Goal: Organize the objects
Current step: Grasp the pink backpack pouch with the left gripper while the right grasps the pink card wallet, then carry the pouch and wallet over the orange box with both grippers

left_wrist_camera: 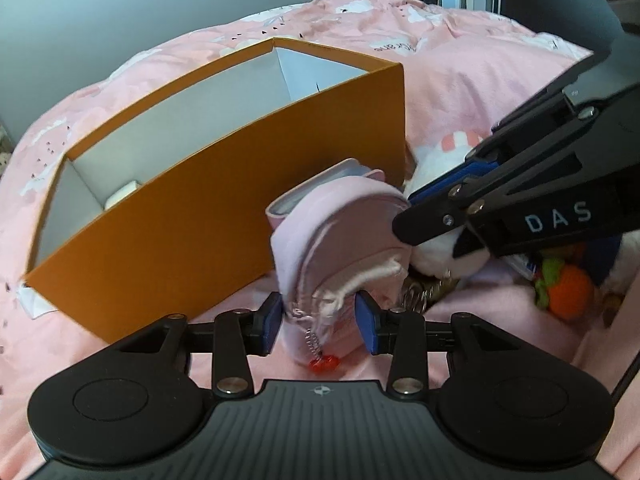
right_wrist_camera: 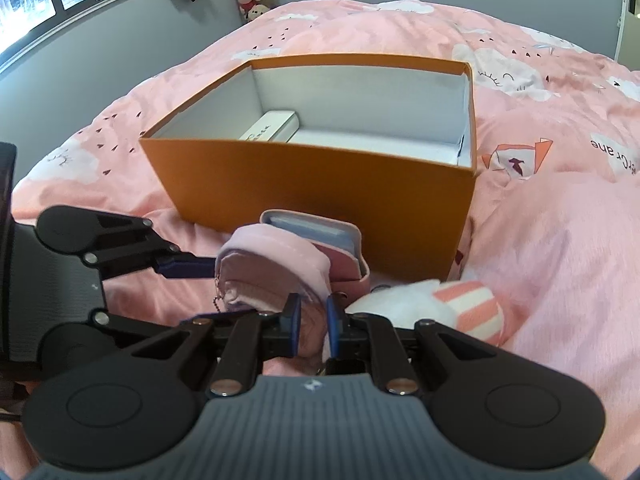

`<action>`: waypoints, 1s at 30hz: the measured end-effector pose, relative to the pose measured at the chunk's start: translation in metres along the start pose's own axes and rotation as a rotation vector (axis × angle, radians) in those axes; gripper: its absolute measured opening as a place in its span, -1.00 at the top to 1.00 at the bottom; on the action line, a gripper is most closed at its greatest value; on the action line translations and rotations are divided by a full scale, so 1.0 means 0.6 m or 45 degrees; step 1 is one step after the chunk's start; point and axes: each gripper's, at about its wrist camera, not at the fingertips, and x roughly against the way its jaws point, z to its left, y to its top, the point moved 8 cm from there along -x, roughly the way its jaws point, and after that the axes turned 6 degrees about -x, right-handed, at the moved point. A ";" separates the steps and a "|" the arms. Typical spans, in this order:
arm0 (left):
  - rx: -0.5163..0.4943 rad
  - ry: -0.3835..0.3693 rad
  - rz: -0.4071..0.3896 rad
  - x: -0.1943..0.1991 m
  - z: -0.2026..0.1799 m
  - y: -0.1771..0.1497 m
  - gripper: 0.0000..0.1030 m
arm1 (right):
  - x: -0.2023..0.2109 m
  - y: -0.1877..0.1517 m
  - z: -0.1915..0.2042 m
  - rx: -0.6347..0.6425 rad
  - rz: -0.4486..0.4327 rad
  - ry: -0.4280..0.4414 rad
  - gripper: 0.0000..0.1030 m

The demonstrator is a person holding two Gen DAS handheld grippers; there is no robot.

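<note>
one orange box (right_wrist_camera: 320, 184), one pink pouch (left_wrist_camera: 344, 240)

You are holding two matte black plastic grippers. The left gripper (left_wrist_camera: 320, 322) is showing a ribbed dark grey housing (left_wrist_camera: 320, 432) with a small white compass mark; flanking that housing, round black discs are sitting at either side, silver screws are dotting the linkage bars above it, and blue pads are lining the fingers. The right gripper (right_wrist_camera: 313, 326) is matching it, and white "DAS" lettering (left_wrist_camera: 558, 217) is showing on its side.
</note>
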 end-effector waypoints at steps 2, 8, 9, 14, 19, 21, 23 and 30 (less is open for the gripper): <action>0.018 -0.003 -0.018 -0.008 0.002 0.004 0.09 | -0.006 0.005 -0.006 -0.011 0.000 -0.008 0.72; 0.135 -0.012 -0.009 -0.007 0.018 -0.001 0.48 | 0.000 0.022 -0.025 -0.073 -0.003 0.036 0.70; 0.159 -0.017 -0.009 -0.001 0.020 -0.002 0.52 | 0.003 0.027 -0.029 -0.080 -0.015 0.030 0.65; 0.276 0.026 -0.008 0.036 0.047 -0.006 0.54 | -0.006 0.050 -0.048 -0.037 0.009 -0.021 0.37; 0.404 0.053 -0.031 0.070 0.086 -0.008 0.54 | -0.057 0.051 -0.037 0.100 0.132 -0.018 0.18; 0.442 0.060 -0.045 0.076 0.099 -0.006 0.54 | -0.077 0.049 -0.040 0.108 0.182 -0.018 0.12; 0.467 0.052 -0.062 0.082 0.107 -0.005 0.54 | -0.095 0.046 -0.042 0.117 0.215 -0.012 0.10; 0.492 0.041 -0.067 0.082 0.117 -0.007 0.54 | -0.127 0.037 -0.032 0.134 0.227 0.069 0.08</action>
